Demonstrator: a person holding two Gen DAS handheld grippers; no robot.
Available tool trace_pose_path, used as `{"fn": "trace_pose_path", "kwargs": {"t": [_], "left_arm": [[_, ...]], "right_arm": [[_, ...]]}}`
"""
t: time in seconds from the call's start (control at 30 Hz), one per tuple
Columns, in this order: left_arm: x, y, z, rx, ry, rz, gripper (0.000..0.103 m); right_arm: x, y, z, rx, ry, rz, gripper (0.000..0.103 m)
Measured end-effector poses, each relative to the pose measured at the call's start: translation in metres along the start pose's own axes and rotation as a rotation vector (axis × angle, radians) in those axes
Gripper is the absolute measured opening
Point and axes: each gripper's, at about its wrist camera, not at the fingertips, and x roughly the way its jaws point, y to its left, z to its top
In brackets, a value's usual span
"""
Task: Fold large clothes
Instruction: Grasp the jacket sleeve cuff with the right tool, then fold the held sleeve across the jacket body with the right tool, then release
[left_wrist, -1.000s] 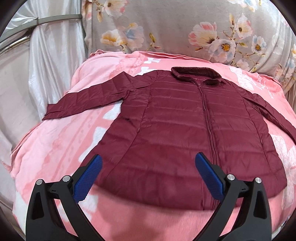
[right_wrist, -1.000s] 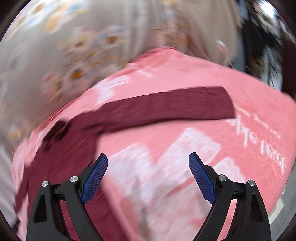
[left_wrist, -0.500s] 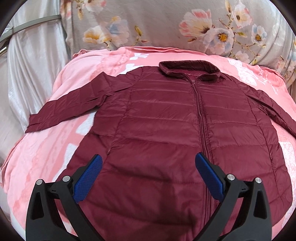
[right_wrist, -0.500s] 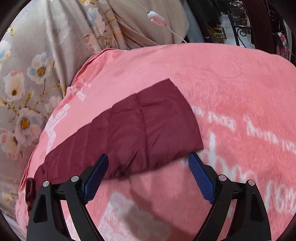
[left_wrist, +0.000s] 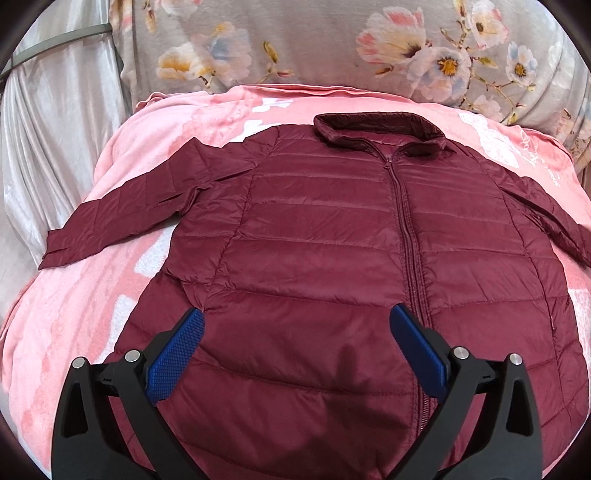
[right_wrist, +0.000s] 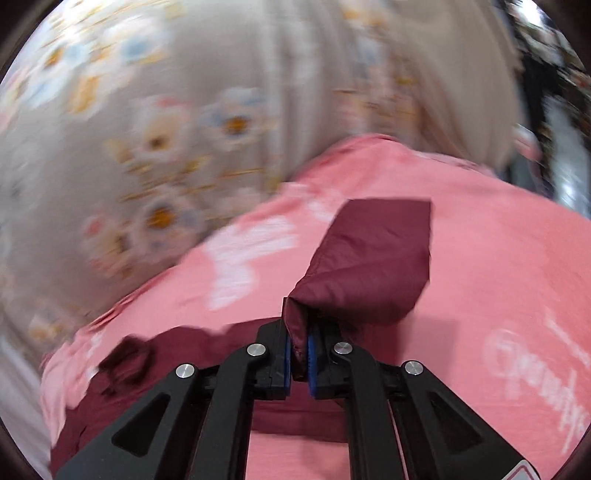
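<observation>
Pink fleece blanket (left_wrist: 74, 306) with pale patches and white script covers the bed, and behind it hangs a grey floral curtain (left_wrist: 295, 40), with a shiny silver drape (left_wrist: 55, 122) off to the left in the left wrist view. Spread flat on the blanket lies a maroon quilted puffer jacket (left_wrist: 314, 258), front up and zipped, its collar (left_wrist: 380, 129) toward the curtain and its hem nearest the camera. One sleeve (left_wrist: 122, 218) stretches out flat toward the silver drape; the other runs off at the right edge of that view. The left gripper (left_wrist: 295, 354) hangs over the lower front of the jacket with its blue-padded fingers (left_wrist: 173, 358) spread wide and nothing between them — whether they touch the fabric cannot be told. In the right wrist view, which is blurred, the right gripper (right_wrist: 298, 350) is closing, and its pads are already pinching the edge of the sleeve end (right_wrist: 369, 266). The cuff stands up from the jaws and flops forward over the pink blanket, while the rest of the jacket shows as a dark maroon mass at the lower left.
</observation>
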Motion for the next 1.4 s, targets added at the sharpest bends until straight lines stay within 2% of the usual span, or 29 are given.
{"fn": "trace_pose_path", "kwargs": {"t": [0.17,0.3,0.47,0.6,0.8,0.87,1.0,1.03,1.1,1.17,1.27,1.37,1.4], "left_arm": [[0.002,0.017,0.001,-0.031,-0.005,0.002,0.098],[0.004,0.036,0.001,-0.063,-0.007,0.009,0.098],[0.008,0.059,-0.001,-0.098,-0.004,0.018,0.098],[0.012,0.077,-0.003,-0.122,-0.001,0.025,0.098],[0.017,0.101,0.001,-0.172,-0.001,0.007,0.098],[0.02,0.107,0.005,-0.195,0.003,-0.033,0.098],[0.029,0.115,0.019,-0.254,0.018,-0.152,0.098],[0.031,0.115,0.022,-0.268,0.025,-0.177,0.098],[0.038,0.117,0.029,-0.298,0.04,-0.231,0.098],[0.045,0.116,0.036,-0.335,0.056,-0.29,0.098],[0.056,0.11,0.044,-0.38,0.087,-0.377,0.098],[0.073,0.098,0.05,-0.394,0.129,-0.417,0.098],[0.08,0.094,0.051,-0.394,0.148,-0.424,0.098]], "right_arm": [[0.017,0.149,-0.036,-0.241,0.063,0.252,0.007],[0.036,0.233,-0.081,-0.354,0.157,0.389,0.007],[0.061,0.311,-0.151,-0.479,0.292,0.48,0.007],[0.07,0.341,-0.208,-0.561,0.386,0.498,0.007],[0.07,0.357,-0.27,-0.668,0.49,0.494,0.007],[0.07,0.356,-0.28,-0.687,0.515,0.49,0.007],[0.067,0.351,-0.295,-0.728,0.551,0.493,0.014],[0.066,0.35,-0.295,-0.732,0.555,0.497,0.016],[0.056,0.343,-0.291,-0.718,0.577,0.53,0.034],[0.041,0.327,-0.282,-0.667,0.591,0.568,0.046],[0.022,0.297,-0.261,-0.604,0.577,0.574,0.049],[0.008,0.256,-0.228,-0.548,0.5,0.488,0.049],[0.005,0.236,-0.211,-0.528,0.449,0.421,0.049]]}}
